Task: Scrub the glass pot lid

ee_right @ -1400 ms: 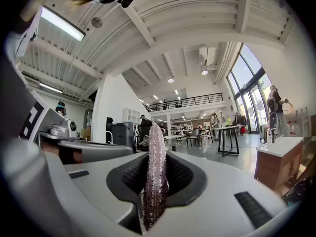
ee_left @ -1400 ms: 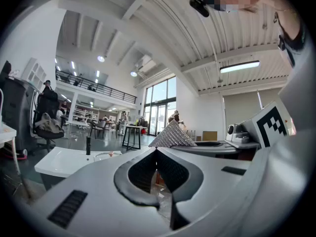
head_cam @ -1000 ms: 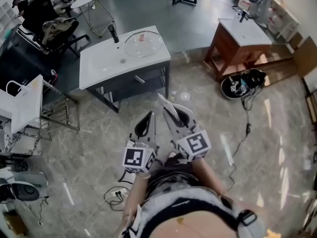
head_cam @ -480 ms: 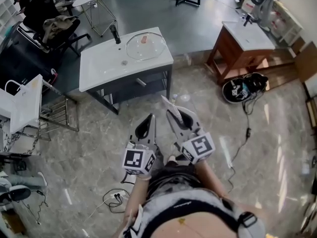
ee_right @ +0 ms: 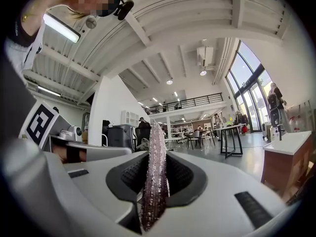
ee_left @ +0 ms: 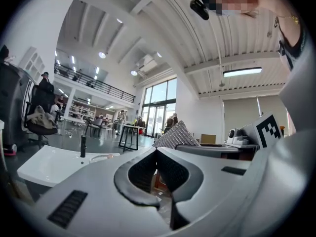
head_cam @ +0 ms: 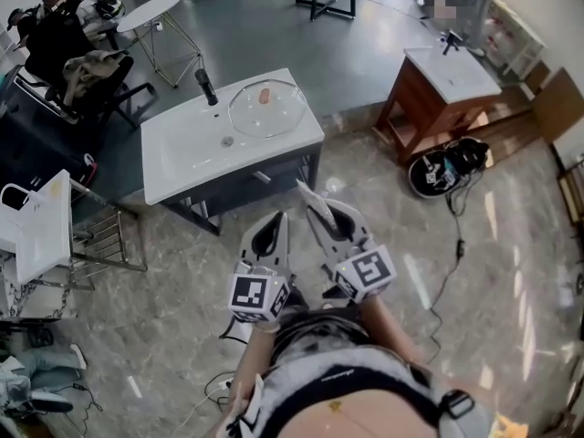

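Glass pot lid [head_cam: 265, 108] lying flat on white sink surface [head_cam: 173, 167], right rear part, near black faucet [head_cam: 206, 87]. Round, so no long axis; dome and reddish knob [head_cam: 265, 94] facing up. Well apart from both grippers.

Left gripper [head_cam: 279, 217] closed right up, pads meeting, nothing btwn them; aimed roughly level toward the surface. Right gripper [ee_right: 157, 154] clamped on glittery silver scrub pad [ee_right: 155, 181], held edge-on and upright, long axis along the jaws w/ its tip poking out past them.

Black-and-white square marker on each marker cube [head_cam: 258, 295]; nothing else legible.

Beige marble-look floor [head_cam: 182, 290] under the grippers, grey floor beyond the surface. Wooden cabinet [head_cam: 415, 99] w/ white top at right, black round device [head_cam: 444, 158] w/ cable on the floor in front of it. Chair [head_cam: 91, 71] w/ clothes draped and round white table [head_cam: 151, 12] at back left. In gripper views: high ribbed ceiling, mezzanine railing, tall windows.
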Motion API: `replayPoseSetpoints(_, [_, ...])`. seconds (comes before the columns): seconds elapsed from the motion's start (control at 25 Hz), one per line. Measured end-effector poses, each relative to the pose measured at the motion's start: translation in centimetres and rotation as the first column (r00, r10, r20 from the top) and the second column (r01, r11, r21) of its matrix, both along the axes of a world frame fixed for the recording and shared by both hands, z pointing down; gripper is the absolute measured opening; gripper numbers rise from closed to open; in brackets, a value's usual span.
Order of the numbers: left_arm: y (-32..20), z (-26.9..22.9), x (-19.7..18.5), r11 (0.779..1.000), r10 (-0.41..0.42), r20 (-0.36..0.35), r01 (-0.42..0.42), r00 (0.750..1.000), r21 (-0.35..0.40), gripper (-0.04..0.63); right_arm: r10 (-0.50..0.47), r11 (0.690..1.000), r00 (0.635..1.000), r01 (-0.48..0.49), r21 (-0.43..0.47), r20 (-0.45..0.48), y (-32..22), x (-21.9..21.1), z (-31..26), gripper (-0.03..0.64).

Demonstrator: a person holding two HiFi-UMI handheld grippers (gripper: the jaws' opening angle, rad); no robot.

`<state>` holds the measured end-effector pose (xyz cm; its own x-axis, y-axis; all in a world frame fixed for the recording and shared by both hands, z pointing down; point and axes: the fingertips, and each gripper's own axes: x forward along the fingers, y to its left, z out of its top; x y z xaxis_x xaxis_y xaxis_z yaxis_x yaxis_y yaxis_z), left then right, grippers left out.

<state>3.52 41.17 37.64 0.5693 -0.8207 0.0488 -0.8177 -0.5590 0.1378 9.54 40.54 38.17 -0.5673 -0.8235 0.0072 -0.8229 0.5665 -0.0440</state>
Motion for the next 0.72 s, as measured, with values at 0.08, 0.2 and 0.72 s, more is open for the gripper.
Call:
replayPoseSetpoints(0.08, [-1.4,0.0,-0.9,1.000,0.013,0.003,-0.013,1.000,-0.002,0.002,0.012,1.000,1.000,-0.012,-0.003,0.003,-1.3,-1.0,0.0,0.083])
replayPoseSetpoints(0.2, [-3.2,0.3,-2.4,0.999,0.032,0.010,-0.032,0.999,-0.012,0.002,0.024,1.000,1.000,-0.024,0.002,-0.003,-3.1,-2.6,0.2,0.083])
replayPoseSetpoints(0.72, [-7.7,1.2,-7.3,0.996,0.086,-0.008,-0.086,0.996,-0.031,0.002,0.080,0.997,0.997,-0.080,-0.022,-0.002,-7.1,-7.4,0.6,0.083])
